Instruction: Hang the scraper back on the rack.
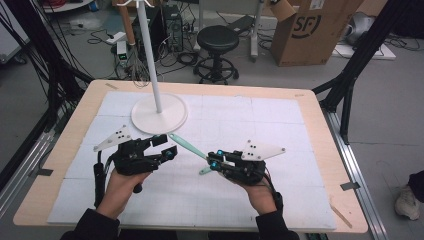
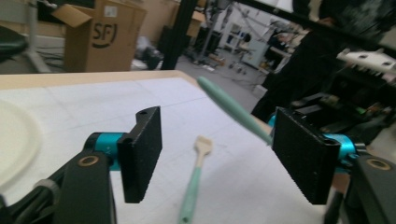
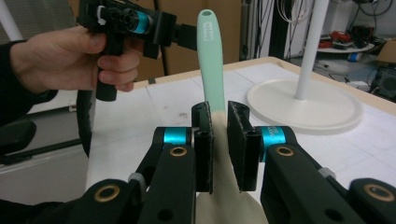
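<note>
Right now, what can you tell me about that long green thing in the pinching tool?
It is a spatula with a long mint-green handle, smooth like plastic or silicone, and a cream blade. The right tool pinches it where handle meets blade, so the rounded handle end sticks up and away, slanting toward the white stand's base in the high view. It hangs above the table. The left tool is open near its handle, not touching.

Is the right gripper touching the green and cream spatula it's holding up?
Touching. In the right gripper view, the right gripper has both black pads pressed on the spatula, right where its cream blade meets the green handle.
</note>
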`<state>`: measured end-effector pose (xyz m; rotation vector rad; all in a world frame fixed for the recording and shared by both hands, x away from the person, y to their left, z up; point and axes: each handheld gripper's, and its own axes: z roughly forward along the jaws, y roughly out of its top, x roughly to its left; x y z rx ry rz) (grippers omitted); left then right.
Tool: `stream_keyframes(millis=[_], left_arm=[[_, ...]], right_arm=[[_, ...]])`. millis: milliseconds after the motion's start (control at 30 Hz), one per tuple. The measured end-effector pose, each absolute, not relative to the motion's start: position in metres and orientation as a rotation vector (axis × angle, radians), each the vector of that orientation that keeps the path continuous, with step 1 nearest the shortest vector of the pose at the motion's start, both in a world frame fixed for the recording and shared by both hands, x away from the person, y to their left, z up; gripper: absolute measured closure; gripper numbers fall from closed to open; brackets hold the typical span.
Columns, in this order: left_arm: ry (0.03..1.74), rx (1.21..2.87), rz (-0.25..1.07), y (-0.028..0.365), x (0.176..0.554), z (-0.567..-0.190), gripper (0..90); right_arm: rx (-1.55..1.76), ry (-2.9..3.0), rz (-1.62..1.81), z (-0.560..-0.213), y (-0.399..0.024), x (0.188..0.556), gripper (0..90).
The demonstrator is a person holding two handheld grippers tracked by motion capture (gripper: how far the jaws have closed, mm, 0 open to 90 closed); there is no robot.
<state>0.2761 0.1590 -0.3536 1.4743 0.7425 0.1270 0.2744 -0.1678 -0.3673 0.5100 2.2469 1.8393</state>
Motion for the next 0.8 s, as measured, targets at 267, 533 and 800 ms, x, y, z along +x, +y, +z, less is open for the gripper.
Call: stream_keyframes(millis=[267,533,800], left_arm=[[0.712,1.449,0.044,0.151,0.274,-0.352,54.9],[0.725,1.412,-0.001,0.149,0.273,-0.350,70.2],[0.660,1.404,-0.017,0.144,0.266,-0.337,80.2]], right_arm=[[0.467,2.230,1.868,-0.365,-0.157,0.270,80.9],[0.447,2.218,1.875,-0.364,-0.153,0.267,80.8],[0.425,2.234,1.866,-0.362,-0.149,0.263,80.9]])
